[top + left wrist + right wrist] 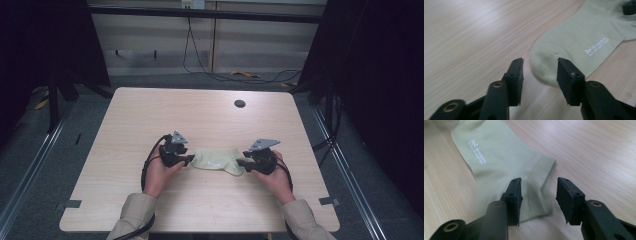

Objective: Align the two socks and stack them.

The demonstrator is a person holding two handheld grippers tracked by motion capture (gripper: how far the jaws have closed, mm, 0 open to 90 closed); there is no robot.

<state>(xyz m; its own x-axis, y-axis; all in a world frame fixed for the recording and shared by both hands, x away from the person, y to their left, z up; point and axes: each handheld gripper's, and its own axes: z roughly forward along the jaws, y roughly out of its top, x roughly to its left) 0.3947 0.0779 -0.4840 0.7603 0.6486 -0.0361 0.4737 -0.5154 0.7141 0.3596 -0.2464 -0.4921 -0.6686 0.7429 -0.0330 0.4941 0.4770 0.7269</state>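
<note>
A pale green sock (218, 161) with white lettering lies flat on the bench (150, 115), each end between the released left gripper (189, 160) and right gripper (240, 163).

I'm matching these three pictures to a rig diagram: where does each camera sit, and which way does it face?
High view: above the person's side, looking forward and down on the table; forearms, hands, both grippers show.
Left gripper view: rides the left gripper, facing the sock toe; its open jaws show.
Right gripper view: rides the right gripper, facing the sock's ribbed cuff; its open jaws show.
Shared: all three show the sock.
</note>
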